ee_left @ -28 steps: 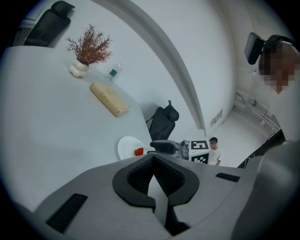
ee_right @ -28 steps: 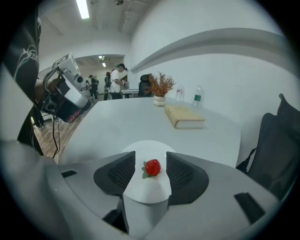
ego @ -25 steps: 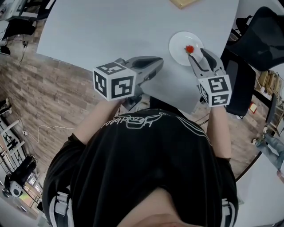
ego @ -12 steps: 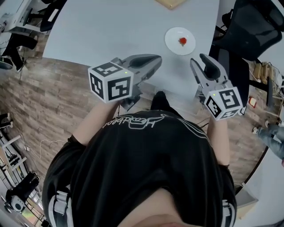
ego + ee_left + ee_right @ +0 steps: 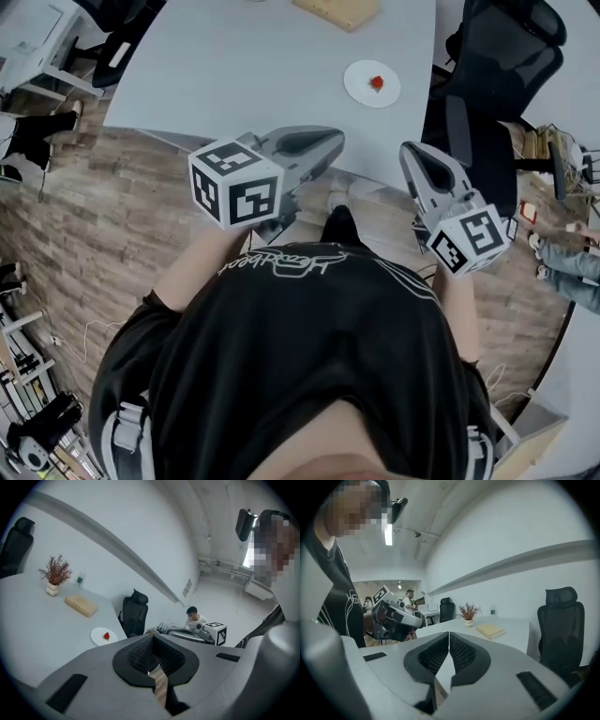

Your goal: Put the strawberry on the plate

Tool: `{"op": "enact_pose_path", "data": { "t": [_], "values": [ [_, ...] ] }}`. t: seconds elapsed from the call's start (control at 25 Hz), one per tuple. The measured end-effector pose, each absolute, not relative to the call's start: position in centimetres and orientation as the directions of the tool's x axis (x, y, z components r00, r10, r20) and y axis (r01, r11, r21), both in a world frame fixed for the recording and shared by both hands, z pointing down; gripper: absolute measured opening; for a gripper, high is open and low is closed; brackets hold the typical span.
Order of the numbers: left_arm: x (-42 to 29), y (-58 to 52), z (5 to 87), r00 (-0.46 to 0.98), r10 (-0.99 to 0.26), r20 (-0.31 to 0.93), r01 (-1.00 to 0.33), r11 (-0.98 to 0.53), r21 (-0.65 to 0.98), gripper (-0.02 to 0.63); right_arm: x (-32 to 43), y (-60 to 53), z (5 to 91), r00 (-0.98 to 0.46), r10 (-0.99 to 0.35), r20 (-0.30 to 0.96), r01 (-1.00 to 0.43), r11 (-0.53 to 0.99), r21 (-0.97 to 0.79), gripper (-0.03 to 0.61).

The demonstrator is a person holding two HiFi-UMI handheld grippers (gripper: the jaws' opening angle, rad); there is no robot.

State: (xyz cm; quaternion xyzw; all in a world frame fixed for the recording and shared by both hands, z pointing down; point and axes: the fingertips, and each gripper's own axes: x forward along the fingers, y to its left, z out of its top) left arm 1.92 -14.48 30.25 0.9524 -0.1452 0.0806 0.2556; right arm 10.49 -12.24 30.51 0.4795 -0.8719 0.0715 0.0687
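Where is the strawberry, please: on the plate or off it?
On it: the strawberry lies near the middle of the white plate.

On the desk (image 5: 234, 66) I count one plate (image 5: 372, 83), one strawberry (image 5: 376, 82), one book (image 5: 336, 9), one plant (image 5: 55, 571) and one bottle (image 5: 80, 578). There are two grippers, the left gripper (image 5: 330, 142) and the right gripper (image 5: 413, 156), and two black chairs (image 5: 135, 616).

Black T-shirt (image 5: 309, 366) with white line print (image 5: 281, 256), grey hand-held grippers (image 5: 336, 141) (image 5: 411, 152), black-and-white marker cubes (image 5: 236, 183) (image 5: 467, 240)

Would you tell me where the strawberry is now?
In the head view, the strawberry sits on the white plate by the table's right edge, next to the black chair.
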Motion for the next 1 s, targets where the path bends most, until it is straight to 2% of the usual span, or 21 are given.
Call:
{"op": "enact_pose_path", "data": {
  "t": [0.36, 1.0],
  "values": [
    [0.3, -9.9, 30.4, 0.948, -0.202, 0.247, -0.291, -0.864, 0.41, 0.006, 7.0, -7.3, 31.4, -0.548, -0.817, 0.182, -0.837, 0.536, -0.111, 0.011],
    [0.5, -6.2, 32.5, 0.951, -0.13, 0.28, -0.247, -0.864, 0.439, 0.006, 4.2, -3.8, 34.3, -0.565, -0.788, 0.245, -0.825, 0.545, -0.149, 0.009]
  ]
}}
